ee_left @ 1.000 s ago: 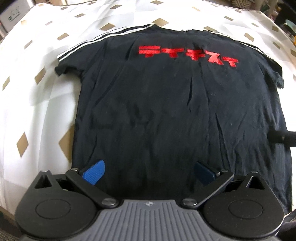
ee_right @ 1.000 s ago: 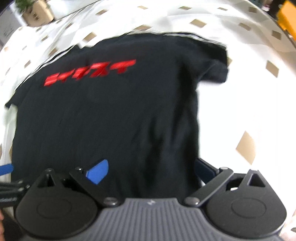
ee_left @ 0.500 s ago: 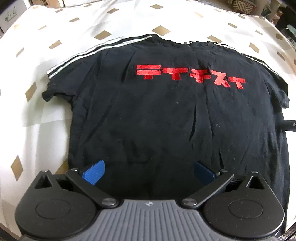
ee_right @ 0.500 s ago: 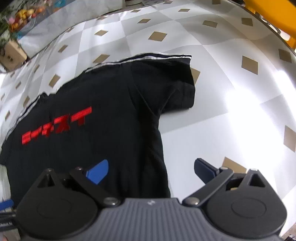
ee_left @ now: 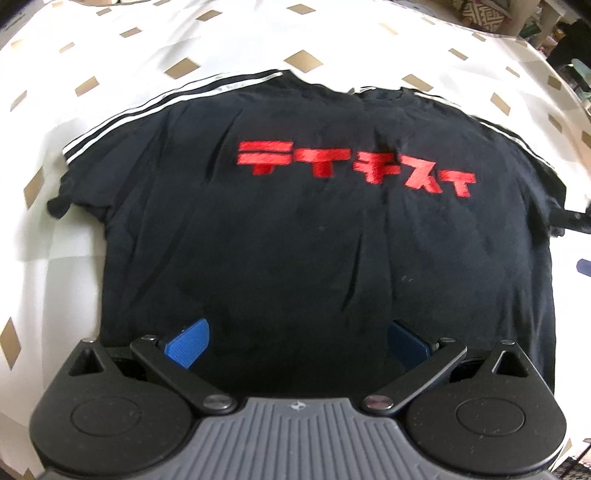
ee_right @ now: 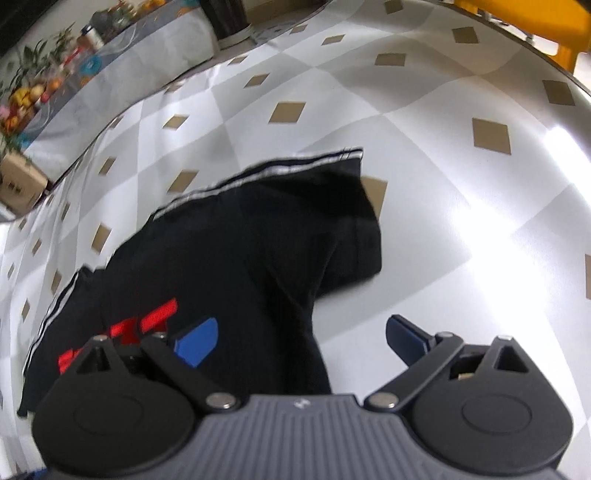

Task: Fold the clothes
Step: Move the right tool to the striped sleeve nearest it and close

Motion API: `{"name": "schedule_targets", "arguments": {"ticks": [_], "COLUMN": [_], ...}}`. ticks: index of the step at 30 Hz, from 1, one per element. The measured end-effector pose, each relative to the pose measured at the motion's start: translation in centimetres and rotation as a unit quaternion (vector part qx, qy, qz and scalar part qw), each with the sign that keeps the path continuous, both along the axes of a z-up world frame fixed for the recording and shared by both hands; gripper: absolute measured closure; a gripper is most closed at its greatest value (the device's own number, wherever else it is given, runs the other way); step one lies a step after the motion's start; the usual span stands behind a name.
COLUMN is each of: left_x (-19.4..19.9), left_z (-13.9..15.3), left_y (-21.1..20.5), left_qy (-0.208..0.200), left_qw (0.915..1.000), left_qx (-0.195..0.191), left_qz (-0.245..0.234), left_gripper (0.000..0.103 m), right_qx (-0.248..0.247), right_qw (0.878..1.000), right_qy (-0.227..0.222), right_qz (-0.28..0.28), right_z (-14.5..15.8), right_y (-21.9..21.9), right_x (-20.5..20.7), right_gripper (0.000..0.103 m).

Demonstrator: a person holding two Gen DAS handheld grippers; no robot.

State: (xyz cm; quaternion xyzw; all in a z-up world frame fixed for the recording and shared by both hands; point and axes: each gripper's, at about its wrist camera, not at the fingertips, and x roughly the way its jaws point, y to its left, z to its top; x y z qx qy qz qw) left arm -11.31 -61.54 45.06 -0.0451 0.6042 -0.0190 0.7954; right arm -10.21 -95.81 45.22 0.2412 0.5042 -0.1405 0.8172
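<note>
A black T-shirt (ee_left: 295, 251) with red lettering and white shoulder stripes lies flat on the patterned cloth, hem nearest me. My left gripper (ee_left: 297, 341) hovers open above the hem, nothing between its blue pads. In the right wrist view the same T-shirt (ee_right: 236, 258) shows its right sleeve (ee_right: 347, 229) and armpit. My right gripper (ee_right: 301, 341) is open over the shirt's right side edge, left pad above fabric, right pad above bare cloth. Part of the right gripper (ee_left: 581, 221) appears at the far right edge of the left wrist view, beside the sleeve.
The shirt rests on a white and grey cloth with tan diamonds (ee_right: 443, 184). Beyond its far edge stand a cardboard box (ee_right: 18, 181), a flower-printed cover (ee_right: 74, 81) and a yellow object (ee_right: 535, 22). Bare cloth lies right of the sleeve.
The left gripper pulled back, so more of the shirt and its collar shows. The right gripper swung right and forward from the hem to the right sleeve region. Both stayed open.
</note>
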Motion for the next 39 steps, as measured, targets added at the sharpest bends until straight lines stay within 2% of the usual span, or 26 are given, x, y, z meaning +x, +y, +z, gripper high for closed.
{"name": "schedule_targets", "arguments": {"ticks": [11,17,28,34,39], "left_x": [1.9,2.0,1.9,1.9,2.1], "left_z": [0.2,-0.2,-0.2,-0.2,-0.3], "left_y": [-0.3,-0.5,-1.3,-1.2,-0.9], "left_qy": [-0.009,-0.005,-0.018,-0.021,-0.02], "left_qw": [0.9999,1.0,0.9993,0.999,0.9991], "left_qx": [0.005,0.006,0.028,0.034,0.034], "left_qz": [0.009,0.005,-0.016,-0.018,-0.013], "left_gripper": [0.0,0.0,0.0,0.0,0.0], "right_qx": [-0.021,-0.01,-0.059,-0.072,-0.099], "right_qw": [0.999,0.997,0.995,0.994,0.993], "right_qy": [0.001,-0.001,-0.011,-0.024,-0.022], "right_qz": [-0.046,-0.081,-0.078,-0.081,-0.053], "right_z": [-1.5,-2.4,-3.1,-3.1,-3.1], "right_y": [-1.7,-3.1,-2.9,-2.9,-2.1], "right_x": [1.9,2.0,3.0,3.2,3.8], "right_gripper": [0.006,0.006,0.007,0.017,0.028]}}
